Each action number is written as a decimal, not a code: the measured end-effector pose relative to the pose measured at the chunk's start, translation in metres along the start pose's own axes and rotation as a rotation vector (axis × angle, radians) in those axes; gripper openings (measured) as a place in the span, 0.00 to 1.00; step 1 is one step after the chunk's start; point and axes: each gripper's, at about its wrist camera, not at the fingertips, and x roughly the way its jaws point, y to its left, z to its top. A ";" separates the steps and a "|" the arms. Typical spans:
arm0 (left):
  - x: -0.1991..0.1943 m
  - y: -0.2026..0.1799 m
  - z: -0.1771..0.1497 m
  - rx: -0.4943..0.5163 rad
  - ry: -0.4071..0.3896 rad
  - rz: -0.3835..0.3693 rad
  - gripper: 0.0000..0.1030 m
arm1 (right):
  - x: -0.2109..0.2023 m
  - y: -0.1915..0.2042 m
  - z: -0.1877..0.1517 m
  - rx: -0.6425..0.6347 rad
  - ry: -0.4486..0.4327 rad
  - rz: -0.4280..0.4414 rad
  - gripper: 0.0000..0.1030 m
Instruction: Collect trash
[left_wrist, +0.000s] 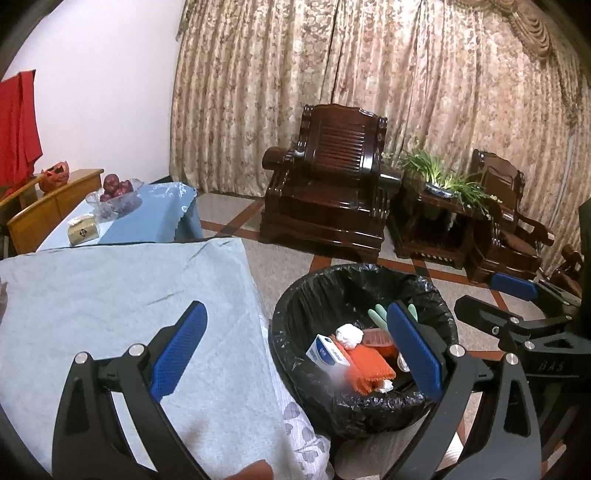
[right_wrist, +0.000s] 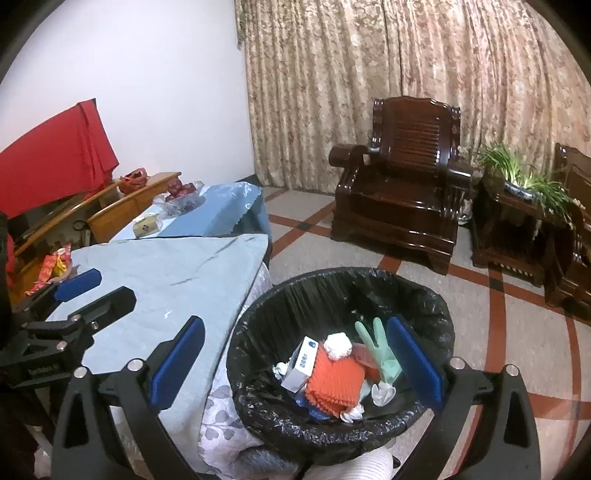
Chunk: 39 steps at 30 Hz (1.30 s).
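Both wrist views look down, close over the lined bin (left_wrist: 364, 347), sharing the table (right_wrist: 177, 273) and armchair (right_wrist: 402, 195).

Legible text: "BAS" embossed on black body of right tool (left_wrist: 517, 295), left wrist view, 3 o'clock. White-blue box (right_wrist: 301, 365) in bin: blue print, unreadable. Tissue box (left_wrist: 84, 230) emblem: no readable characters.
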 end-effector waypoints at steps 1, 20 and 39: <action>-0.002 0.000 0.001 0.000 -0.003 0.000 0.92 | -0.001 0.001 0.001 -0.002 -0.003 0.000 0.94; -0.020 0.004 0.008 0.006 -0.036 0.017 0.92 | -0.007 0.009 0.008 -0.035 -0.025 0.011 0.94; -0.022 0.007 0.011 0.007 -0.029 0.024 0.92 | -0.004 0.014 0.007 -0.035 -0.021 0.014 0.94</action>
